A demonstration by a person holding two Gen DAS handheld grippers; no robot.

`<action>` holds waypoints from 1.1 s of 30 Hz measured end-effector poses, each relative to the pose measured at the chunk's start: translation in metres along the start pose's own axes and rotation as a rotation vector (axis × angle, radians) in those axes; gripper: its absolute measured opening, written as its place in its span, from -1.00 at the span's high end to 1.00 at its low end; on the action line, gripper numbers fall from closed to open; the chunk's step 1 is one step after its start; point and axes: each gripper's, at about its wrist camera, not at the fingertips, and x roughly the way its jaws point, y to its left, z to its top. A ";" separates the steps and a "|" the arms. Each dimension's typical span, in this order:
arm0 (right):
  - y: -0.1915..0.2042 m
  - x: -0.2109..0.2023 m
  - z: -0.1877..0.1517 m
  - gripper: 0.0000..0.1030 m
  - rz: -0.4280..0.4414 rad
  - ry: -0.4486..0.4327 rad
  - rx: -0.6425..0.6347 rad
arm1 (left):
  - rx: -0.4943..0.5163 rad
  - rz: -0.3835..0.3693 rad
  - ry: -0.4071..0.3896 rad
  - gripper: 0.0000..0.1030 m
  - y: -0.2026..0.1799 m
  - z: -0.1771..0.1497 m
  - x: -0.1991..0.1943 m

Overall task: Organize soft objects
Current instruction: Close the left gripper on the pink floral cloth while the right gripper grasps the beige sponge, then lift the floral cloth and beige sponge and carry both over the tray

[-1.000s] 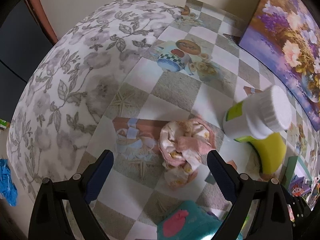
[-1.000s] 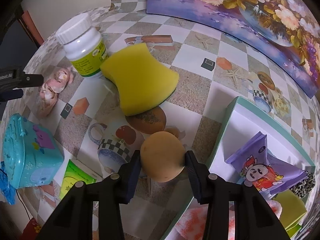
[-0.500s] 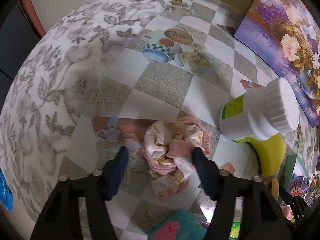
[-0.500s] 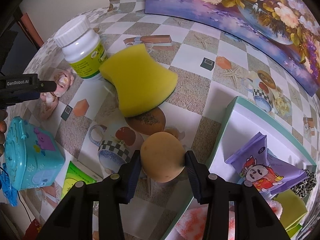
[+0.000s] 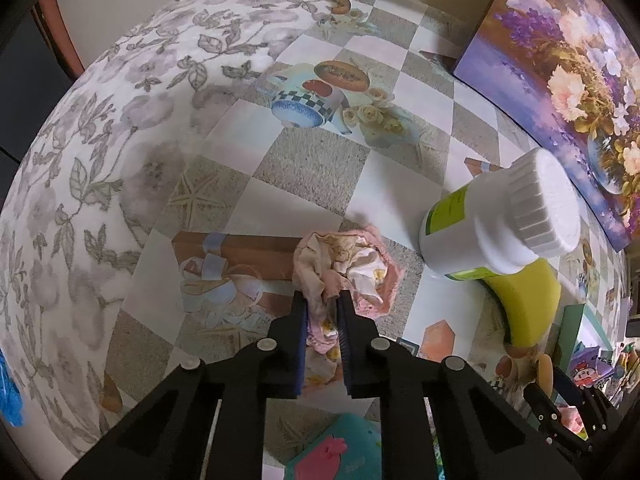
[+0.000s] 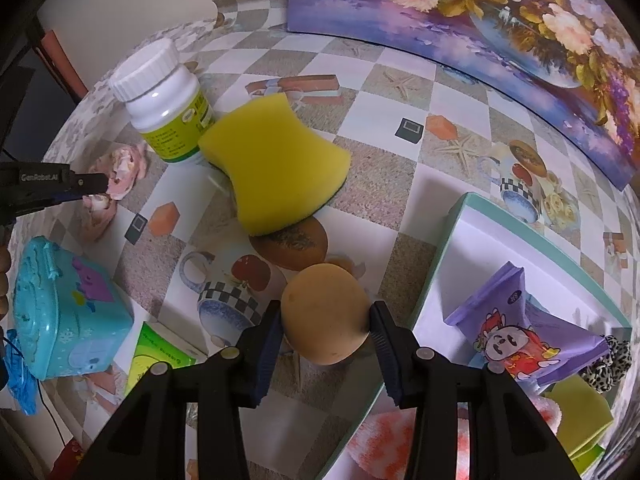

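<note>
My left gripper (image 5: 322, 300) is shut on a crumpled pink and cream cloth (image 5: 344, 268) that lies on the checked tablecloth; the cloth bulges out beyond the fingertips. It also shows in the right wrist view (image 6: 116, 168), with the left gripper (image 6: 90, 186) at it. My right gripper (image 6: 324, 316) is shut on a tan round sponge ball (image 6: 326, 314), held just left of the open green-rimmed box (image 6: 448, 232). A yellow sponge (image 6: 272, 164) lies on the table beyond the ball.
A white bottle with a green label (image 6: 164, 100) stands beside the yellow sponge. A teal toy case (image 6: 64, 312) and a green packet (image 6: 156, 356) sit at the left. The box holds a purple snack bag (image 6: 520, 320) and other soft items. A flower painting (image 6: 480, 12) leans at the back.
My left gripper moved forward over the cloth and closed on it. My right gripper kept still with the ball.
</note>
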 end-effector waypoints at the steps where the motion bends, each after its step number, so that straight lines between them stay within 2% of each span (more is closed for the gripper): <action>1: 0.000 -0.001 0.000 0.10 0.003 -0.003 0.002 | 0.000 0.004 -0.009 0.73 0.000 0.000 -0.004; 15: -0.007 -0.041 -0.009 0.12 0.054 -0.075 0.041 | 0.019 0.028 -0.160 0.73 -0.012 -0.014 -0.085; 25: -0.025 -0.077 -0.032 0.12 0.041 -0.121 0.109 | 0.102 0.012 -0.273 0.73 -0.068 -0.046 -0.143; 33: -0.051 -0.106 -0.049 0.12 0.020 -0.157 0.175 | 0.189 0.006 -0.299 0.73 -0.110 -0.079 -0.153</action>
